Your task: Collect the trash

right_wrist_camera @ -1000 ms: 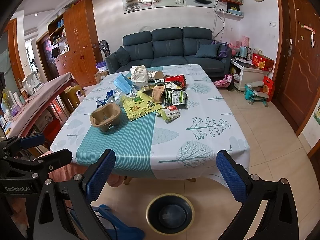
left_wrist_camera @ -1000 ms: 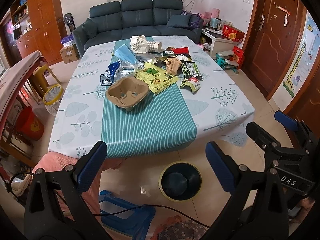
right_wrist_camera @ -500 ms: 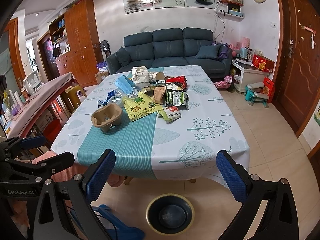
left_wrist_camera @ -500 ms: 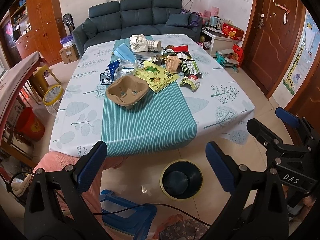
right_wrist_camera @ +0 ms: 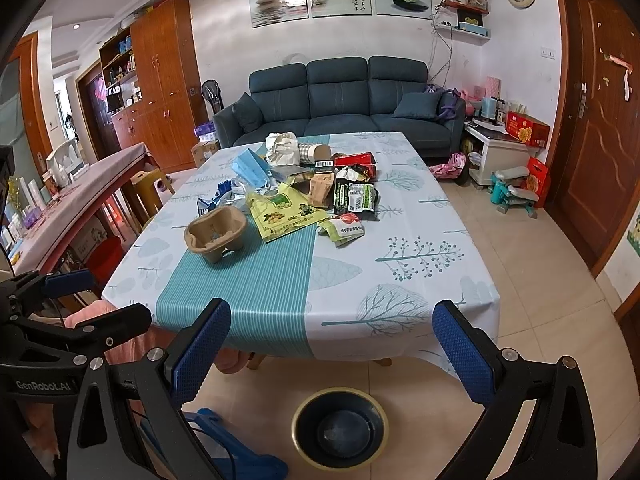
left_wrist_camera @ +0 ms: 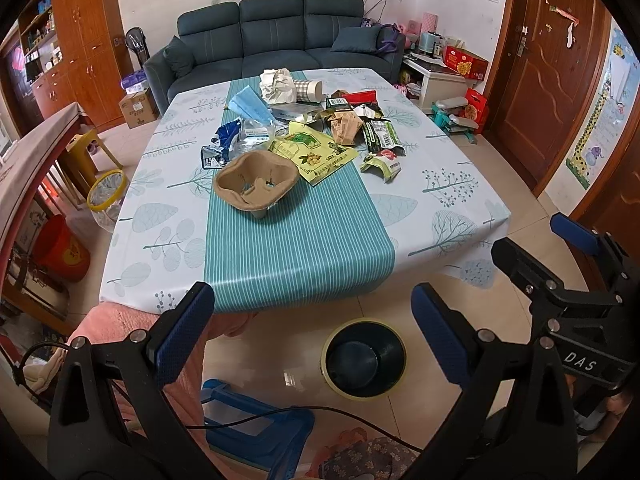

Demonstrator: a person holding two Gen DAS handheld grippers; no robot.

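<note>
Trash lies heaped on the far half of the table (left_wrist_camera: 300, 252): a brown pulp cup carrier (left_wrist_camera: 256, 182) (right_wrist_camera: 216, 234) nearest me, a yellow-green bag (left_wrist_camera: 316, 152) (right_wrist_camera: 284, 214), blue face masks (left_wrist_camera: 250, 106), crumpled white paper (left_wrist_camera: 278, 84), a paper cup (left_wrist_camera: 308, 90) and several snack wrappers (right_wrist_camera: 354, 196). A dark bin with a yellow rim (left_wrist_camera: 364, 358) (right_wrist_camera: 340, 428) stands on the floor below the table's near edge. My left gripper (left_wrist_camera: 312, 336) is open and holds nothing, hanging short of the table. My right gripper (right_wrist_camera: 332, 354) is likewise open above the bin.
A blue plastic stool (left_wrist_camera: 256, 432) and a pink cloth (left_wrist_camera: 120, 320) sit under the table's near left corner. A blue sofa (left_wrist_camera: 272, 32) stands behind the table, a wooden door (left_wrist_camera: 548, 64) at right, a yellow-rimmed basket (left_wrist_camera: 106, 196) and red bucket (left_wrist_camera: 60, 248) at left.
Both grippers have drifted slightly toward the table, still open. Nothing on the table has moved.
</note>
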